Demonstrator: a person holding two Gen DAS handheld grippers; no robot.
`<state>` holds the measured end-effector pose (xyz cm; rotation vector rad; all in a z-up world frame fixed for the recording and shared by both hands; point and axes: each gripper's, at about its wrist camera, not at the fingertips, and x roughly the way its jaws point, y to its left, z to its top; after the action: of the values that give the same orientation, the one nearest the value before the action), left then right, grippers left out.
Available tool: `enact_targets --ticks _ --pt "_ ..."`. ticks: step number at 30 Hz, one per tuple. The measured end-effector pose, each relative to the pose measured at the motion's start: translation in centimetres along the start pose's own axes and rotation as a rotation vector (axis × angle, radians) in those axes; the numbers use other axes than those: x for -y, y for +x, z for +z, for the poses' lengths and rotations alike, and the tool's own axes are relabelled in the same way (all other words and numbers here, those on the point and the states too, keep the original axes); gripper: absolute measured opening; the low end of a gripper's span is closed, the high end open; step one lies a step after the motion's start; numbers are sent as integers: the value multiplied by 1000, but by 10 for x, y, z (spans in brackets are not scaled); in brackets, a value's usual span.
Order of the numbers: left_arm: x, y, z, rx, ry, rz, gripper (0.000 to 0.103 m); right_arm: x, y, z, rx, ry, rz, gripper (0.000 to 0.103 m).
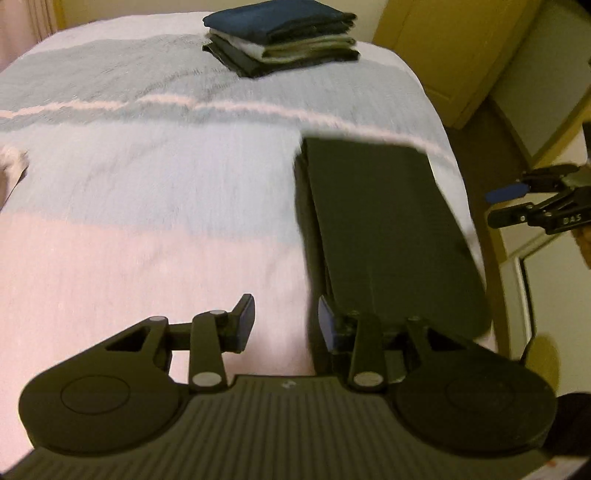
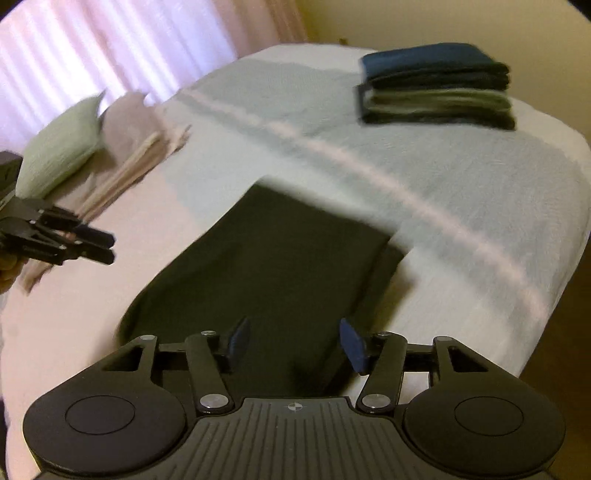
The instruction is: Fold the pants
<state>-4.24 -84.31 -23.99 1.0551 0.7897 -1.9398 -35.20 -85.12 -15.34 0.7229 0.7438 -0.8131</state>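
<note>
Dark pants [image 1: 380,229] lie folded into a long narrow strip on the bed's right side, running away from me. In the left wrist view my left gripper [image 1: 286,322] hovers open over the pale sheet, just left of the strip's near end, holding nothing. My right gripper [image 1: 504,205] shows at the far right edge, off the bed's side. In the right wrist view the right gripper [image 2: 295,341] is open above the near end of the pants [image 2: 266,266], with nothing pinched. The left gripper [image 2: 105,246] shows at the left, seen side-on.
A stack of folded clothes [image 1: 280,33] [image 2: 436,85] sits at the bed's far end. A green pillow [image 2: 59,151] and beige cloth [image 2: 140,162] lie at the left by the curtain. The bed's edge [image 1: 476,206] drops off right of the pants, beside yellow furniture [image 1: 436,55].
</note>
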Motion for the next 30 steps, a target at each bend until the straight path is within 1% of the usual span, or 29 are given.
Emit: enact_targets --ticks 2,4,6,9,10,12,13,14,15,16,17,19,20,21,23,25,26,27,28,30 --pt "18 0 -35 -10 19 -4 32 -35 9 -28 -35 -39 11 53" --pt "39 6 -67 -6 69 4 34 -61 21 -48 -63 -78 8 53" --pt "60 20 -92 6 118 22 36 -80 35 -63 -70 -115 -1 56" --pt "81 44 -114 63 159 81 42 -95 58 -76 -66 -166 -18 60" --pt "85 50 -118 83 161 90 43 -99 67 -78 -66 -188 -29 61" --pt "90 61 -120 124 142 145 42 -104 80 -80 -58 -238 -51 62" --pt "89 64 -119 142 110 151 39 -106 84 -82 -55 -262 -58 62" --pt "85 66 -118 156 74 157 34 -105 90 -82 -52 -287 -63 62" --pt "79 66 -118 157 49 156 21 -105 92 -84 -52 -308 -64 63" --pt "69 62 -117 153 25 133 12 -106 95 -83 -53 -327 -64 63" --pt "59 59 -116 144 3 94 11 -105 97 -84 -56 -344 -61 63" --pt "31 46 -113 132 12 61 5 -101 97 -85 -65 -358 -53 63" --pt "16 44 -109 119 5 29 3 -100 97 -85 -70 -368 -53 63" --pt "3 45 -104 97 -1 -6 3 -100 97 -85 -72 -374 -49 63" --pt "-10 52 -93 52 30 -72 3 -100 98 -83 -73 -376 -46 63" --pt "-10 58 -90 25 88 -103 2 -100 97 -83 -80 -367 -52 63" --pt "-10 58 -92 15 101 -128 3 -101 97 -83 -83 -364 -56 63" --pt "-15 51 -101 18 98 -141 6 -101 97 -83 -86 -365 -56 63" --pt "-22 47 -104 21 68 -155 3 -101 96 -83 -87 -366 -57 63" --pt "-35 38 -111 21 14 -111 2 -100 93 -83 -96 -357 -65 63"
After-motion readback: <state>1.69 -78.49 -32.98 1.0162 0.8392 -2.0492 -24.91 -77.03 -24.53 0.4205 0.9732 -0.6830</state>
